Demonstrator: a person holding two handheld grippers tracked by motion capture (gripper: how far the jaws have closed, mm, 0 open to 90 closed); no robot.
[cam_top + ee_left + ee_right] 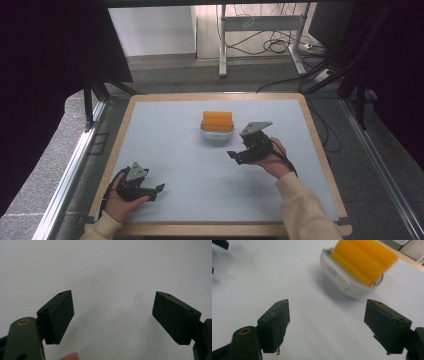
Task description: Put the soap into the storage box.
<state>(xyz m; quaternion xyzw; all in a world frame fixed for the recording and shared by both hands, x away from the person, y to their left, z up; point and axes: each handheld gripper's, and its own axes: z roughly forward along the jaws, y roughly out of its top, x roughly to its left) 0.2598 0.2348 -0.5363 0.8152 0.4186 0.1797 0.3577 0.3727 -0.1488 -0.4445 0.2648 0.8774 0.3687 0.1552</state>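
A white bowl [217,135] stands near the middle of the pale blue table top [175,150], with an orange ridged block [217,121] resting across it. In the right gripper view the same white bowl [344,281] and orange block [362,258] lie ahead and to the right, blurred. My right gripper [235,155] sits to the right of the bowl and slightly nearer, pointing left; its jaws stand open with nothing between them [327,325]. My left gripper [159,189] rests at the front left, pointing right, open and empty over bare table [112,317].
The table has a wooden rim [215,96]. Beyond it are grey floor, a metal desk frame [260,30] and loose cables [272,46]. Dark curtains hang on both sides.
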